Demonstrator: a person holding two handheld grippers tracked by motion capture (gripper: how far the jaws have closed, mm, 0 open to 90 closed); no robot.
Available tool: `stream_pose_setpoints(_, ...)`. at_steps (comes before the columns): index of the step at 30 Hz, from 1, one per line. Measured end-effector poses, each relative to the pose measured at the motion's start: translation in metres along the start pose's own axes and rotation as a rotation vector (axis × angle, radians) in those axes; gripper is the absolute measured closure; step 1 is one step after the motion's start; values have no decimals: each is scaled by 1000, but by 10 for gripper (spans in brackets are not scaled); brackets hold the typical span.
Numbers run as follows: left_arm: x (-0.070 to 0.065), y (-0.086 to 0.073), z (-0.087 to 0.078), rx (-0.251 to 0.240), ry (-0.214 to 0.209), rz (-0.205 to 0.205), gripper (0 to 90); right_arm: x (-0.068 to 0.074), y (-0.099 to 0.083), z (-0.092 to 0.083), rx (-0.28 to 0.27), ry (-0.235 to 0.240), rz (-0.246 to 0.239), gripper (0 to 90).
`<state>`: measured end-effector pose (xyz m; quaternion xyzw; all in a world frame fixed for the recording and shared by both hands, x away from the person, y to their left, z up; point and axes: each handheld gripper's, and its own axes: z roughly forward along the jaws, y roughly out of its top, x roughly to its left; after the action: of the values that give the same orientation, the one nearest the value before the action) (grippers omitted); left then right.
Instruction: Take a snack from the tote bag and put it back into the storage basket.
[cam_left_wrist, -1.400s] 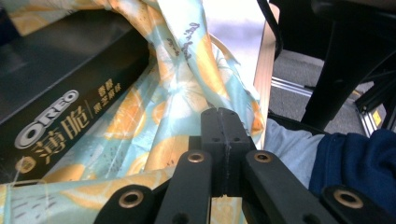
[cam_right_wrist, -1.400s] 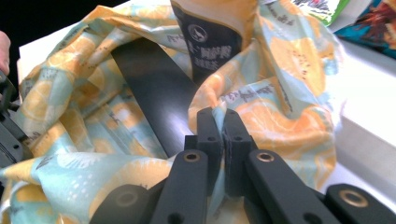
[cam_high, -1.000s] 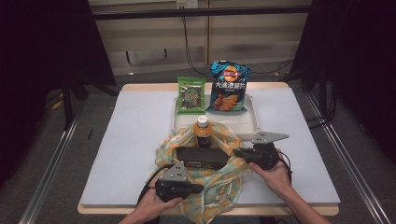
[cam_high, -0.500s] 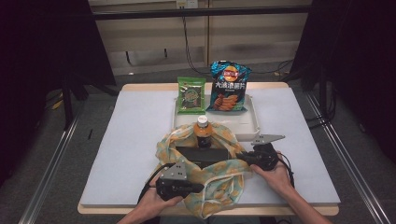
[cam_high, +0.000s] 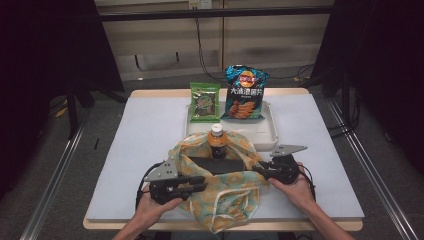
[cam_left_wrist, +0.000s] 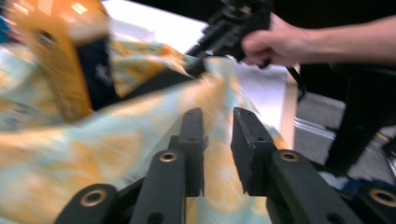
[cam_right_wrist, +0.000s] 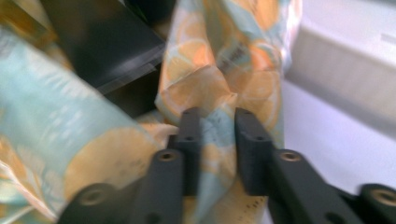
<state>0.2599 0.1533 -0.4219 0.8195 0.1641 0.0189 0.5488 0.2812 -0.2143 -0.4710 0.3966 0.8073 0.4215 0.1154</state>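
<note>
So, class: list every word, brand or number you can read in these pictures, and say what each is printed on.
"大波浪薯片": large white characters on the blue chip bag.
Red logo at that bag's top: too small to read.
Green snack packet: print too small.
Bottle label: blurred in the high view and the left gripper view.

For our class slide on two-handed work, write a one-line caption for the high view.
Two hand-held grippers, left and right, pinch a patterned cloth bag open around an orange bottle.

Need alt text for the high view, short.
Two hand-held tongs, left and right, pull open an orange-patterned cloth bag holding a bottle. Behind, a white tray props a green packet and a blue chip bag.
</note>
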Motion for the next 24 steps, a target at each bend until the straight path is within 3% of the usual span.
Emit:
stream_pose_setpoints(4, 2, 8, -5, -30, 6, -4, 663, 4, 7, -14, -65, 10, 3, 567)
stream_pose_setpoints(6, 3, 13, -5, -47, 13, 0, 659, 5, 9, -16, -76, 20, 2, 557)
stream_pose_setpoints(8, 7, 16, -1, -35, 37, 8, 631, 8, 18, -23, -112, 32, -15, 497)
stream_pose_setpoints(14, 11, 6, 18, 13, 26, -13, 662, 13, 37, -28, -172, 70, -37, 498)
stream_pose_setpoints(15, 7, 1, 25, 60, 9, -10, 664, 18, 45, -25, -185, 127, -50, 604)
stream_pose_setpoints(17, 4, -3, 31, 86, -9, -6, 668, 22, 49, -17, -169, 169, -61, 668)
stream_pose_setpoints(18, 4, -3, 31, 86, -9, -6, 669, 22, 49, -17, -169, 169, -61, 668)
stream_pose_setpoints(19, 2, -6, 35, 102, -8, -2, 670, 27, 52, -4, -133, 202, -82, 695)
stream_pose_setpoints(20, 2, -6, 35, 102, -8, -2, 671, 27, 52, -4, -133, 202, -82, 695)
stream_pose_setpoints(24, 2, -11, 37, 114, -9, -11, 679, 35, 57, 24, -62, 242, -99, 555)
